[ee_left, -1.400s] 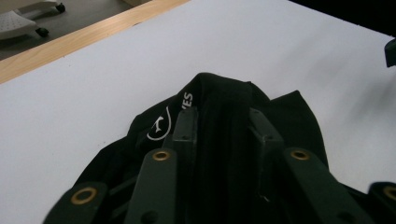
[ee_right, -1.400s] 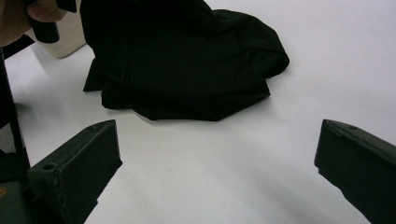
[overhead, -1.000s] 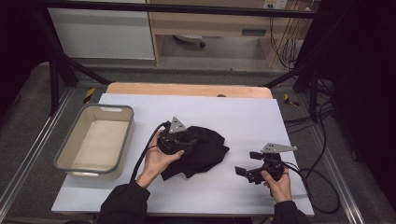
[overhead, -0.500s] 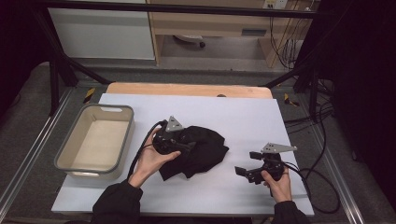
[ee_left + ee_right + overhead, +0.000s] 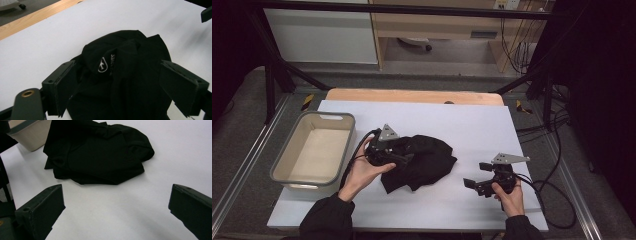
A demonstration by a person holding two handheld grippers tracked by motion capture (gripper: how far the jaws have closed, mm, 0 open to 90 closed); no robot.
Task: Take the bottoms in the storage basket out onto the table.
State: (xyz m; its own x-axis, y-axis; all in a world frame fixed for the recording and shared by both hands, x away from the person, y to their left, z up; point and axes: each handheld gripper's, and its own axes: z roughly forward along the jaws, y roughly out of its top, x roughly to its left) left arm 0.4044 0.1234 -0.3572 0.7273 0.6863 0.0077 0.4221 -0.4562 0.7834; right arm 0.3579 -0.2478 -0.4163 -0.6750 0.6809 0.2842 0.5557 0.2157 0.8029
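Left claw (image 5: 120,90) drawn back, jaws just widened, astride crumpled soft black cloth (image 5: 125,75); right claw (image 5: 115,212) agape.

Lab: framed rig (image 5: 272,80), trailing cables (image 5: 557,150)

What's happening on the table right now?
A person works a crumpled black cloth in the middle of the table. The left gripper is at the cloth's near-left edge; its fingers have just been opening and now straddle the fabric without pressing on it. The right gripper rests open on bare table to the right, apart from the cloth. A beige bin sits at the left.
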